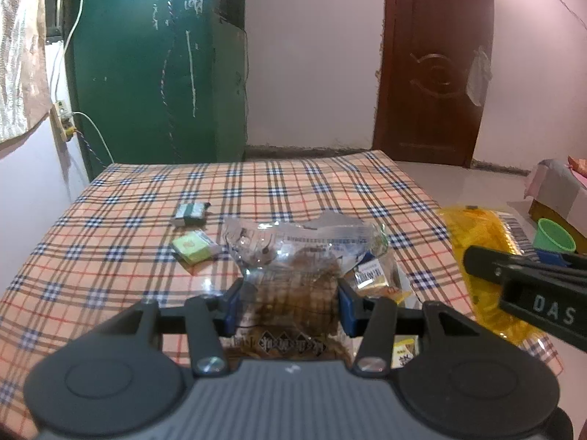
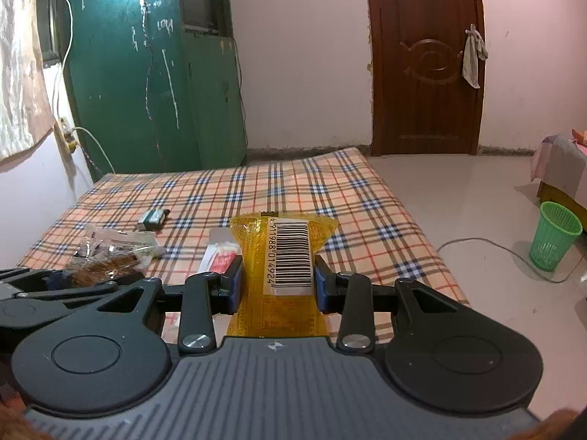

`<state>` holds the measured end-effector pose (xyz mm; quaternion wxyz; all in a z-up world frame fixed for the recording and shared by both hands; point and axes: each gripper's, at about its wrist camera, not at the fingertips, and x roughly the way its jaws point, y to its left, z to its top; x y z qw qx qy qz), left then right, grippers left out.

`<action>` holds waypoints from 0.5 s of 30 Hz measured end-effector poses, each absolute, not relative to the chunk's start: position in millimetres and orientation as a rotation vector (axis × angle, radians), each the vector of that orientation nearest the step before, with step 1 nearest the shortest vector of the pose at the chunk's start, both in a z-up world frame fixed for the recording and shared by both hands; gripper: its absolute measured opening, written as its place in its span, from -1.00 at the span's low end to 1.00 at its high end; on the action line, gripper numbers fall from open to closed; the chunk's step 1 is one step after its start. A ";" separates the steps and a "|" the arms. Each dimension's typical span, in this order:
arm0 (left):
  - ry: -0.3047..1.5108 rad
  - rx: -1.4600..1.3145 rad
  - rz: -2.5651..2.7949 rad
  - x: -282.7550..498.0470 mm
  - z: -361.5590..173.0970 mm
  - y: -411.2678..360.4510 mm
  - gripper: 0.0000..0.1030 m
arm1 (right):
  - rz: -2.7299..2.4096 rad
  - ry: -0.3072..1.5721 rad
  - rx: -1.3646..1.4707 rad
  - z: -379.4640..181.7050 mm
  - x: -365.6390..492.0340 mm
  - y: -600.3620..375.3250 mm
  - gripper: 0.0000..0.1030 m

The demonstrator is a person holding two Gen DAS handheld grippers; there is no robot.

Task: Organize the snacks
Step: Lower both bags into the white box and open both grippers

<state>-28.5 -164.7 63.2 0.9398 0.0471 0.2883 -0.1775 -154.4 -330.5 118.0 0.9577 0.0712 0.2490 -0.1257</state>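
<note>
My left gripper (image 1: 290, 306) is shut on a clear snack bag (image 1: 293, 256) with brown contents, held over the plaid-covered table (image 1: 128, 198). My right gripper (image 2: 278, 284) is shut on a yellow snack packet (image 2: 282, 253) with a barcode label; that packet also shows at the right of the left wrist view (image 1: 480, 249). A small green packet (image 1: 190, 247) and a dark green box (image 1: 190, 212) lie on the cloth beyond the left gripper. A red and white packet (image 2: 220, 256) lies just left of the right gripper. More small packets (image 1: 378, 278) lie under the clear bag.
A green mesh bin (image 2: 554, 236) stands on the floor to the right of the table. A green cabinet (image 2: 146, 73) and a brown door (image 2: 425, 58) stand behind. A cable (image 2: 477, 244) runs across the floor. A socket with a cord (image 1: 64, 121) is on the left wall.
</note>
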 end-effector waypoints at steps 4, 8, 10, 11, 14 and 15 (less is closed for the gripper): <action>0.609 0.100 -0.369 -26.9 54.7 -169.3 -0.05 | -0.251 0.531 0.146 110.7 -152.5 -327.7 -0.12; 0.623 0.102 -0.366 -22.7 49.0 -171.0 -0.05 | -0.250 0.549 0.151 101.9 -147.2 -325.6 -0.12; 0.631 0.103 -0.365 -20.5 45.9 -171.5 -0.05 | -0.250 0.558 0.148 99.0 -144.2 -324.5 -0.12; 0.636 0.102 -0.365 -19.5 44.7 -171.9 -0.05 | -0.250 0.561 0.149 97.0 -141.8 -323.9 -0.12; 0.647 0.102 -0.366 -17.0 40.7 -173.4 -0.05 | -0.251 0.572 0.149 92.3 -138.5 -321.5 -0.12; 0.652 0.102 -0.366 -15.8 39.1 -174.2 -0.05 | -0.251 0.575 0.149 90.5 -137.2 -321.4 -0.12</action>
